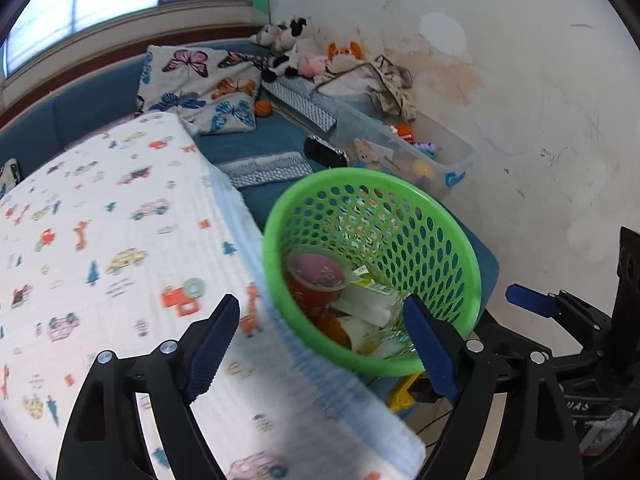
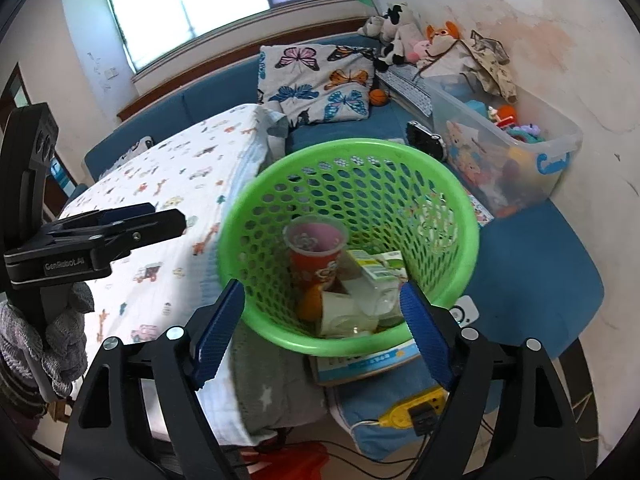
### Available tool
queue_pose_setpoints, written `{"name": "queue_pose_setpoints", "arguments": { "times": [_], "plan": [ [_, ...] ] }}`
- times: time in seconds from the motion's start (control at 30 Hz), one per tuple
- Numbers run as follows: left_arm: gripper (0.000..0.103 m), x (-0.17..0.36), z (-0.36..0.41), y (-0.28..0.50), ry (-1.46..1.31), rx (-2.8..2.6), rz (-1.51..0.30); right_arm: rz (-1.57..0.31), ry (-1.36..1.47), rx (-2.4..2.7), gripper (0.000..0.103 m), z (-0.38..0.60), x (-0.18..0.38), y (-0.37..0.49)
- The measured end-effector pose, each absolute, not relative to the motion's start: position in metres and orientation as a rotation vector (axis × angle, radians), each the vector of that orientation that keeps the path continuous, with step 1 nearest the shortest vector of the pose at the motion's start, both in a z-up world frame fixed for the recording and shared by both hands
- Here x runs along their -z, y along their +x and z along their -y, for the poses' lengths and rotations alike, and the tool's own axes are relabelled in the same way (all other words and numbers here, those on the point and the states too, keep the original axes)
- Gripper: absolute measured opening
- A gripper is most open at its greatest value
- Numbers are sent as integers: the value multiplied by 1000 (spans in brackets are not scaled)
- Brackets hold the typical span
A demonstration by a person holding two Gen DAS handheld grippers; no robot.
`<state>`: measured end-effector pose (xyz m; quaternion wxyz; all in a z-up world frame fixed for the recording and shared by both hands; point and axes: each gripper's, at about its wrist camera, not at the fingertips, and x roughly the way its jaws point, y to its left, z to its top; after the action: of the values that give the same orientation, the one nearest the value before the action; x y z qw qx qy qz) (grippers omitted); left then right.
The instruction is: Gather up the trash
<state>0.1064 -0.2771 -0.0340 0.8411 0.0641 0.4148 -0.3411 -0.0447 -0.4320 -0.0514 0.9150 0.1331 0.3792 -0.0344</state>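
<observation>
Both tongs, left tongs (image 1: 320, 344) and right tongs (image 2: 322, 334), gape released over the light, flexible green basket (image 2: 256, 208), best gripped at its six o'clock rim.

The round green perforated plastic basket (image 2: 348, 240) stands open-topped at the blue couch's (image 2: 540, 280) front edge, hemmed between the car-print white quilt (image 2: 168, 184) and the clear plastic toy bin (image 2: 512, 152).

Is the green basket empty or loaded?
Loaded. The green basket holds a red cup, a green-labelled carton and other trash at its bottom.
</observation>
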Motion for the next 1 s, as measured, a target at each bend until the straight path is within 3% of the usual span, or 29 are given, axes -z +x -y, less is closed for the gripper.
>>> {"name": "queue_pose_setpoints", "arguments": {
  "times": [0.3, 1.0],
  "plan": [
    [95, 10, 222, 89, 122, 604, -787, -735, 212, 9, 86, 387, 33, -44],
    [96, -7, 75, 61, 45, 267, -670, -702, 160, -118, 92, 290, 19, -25]
  ]
}}
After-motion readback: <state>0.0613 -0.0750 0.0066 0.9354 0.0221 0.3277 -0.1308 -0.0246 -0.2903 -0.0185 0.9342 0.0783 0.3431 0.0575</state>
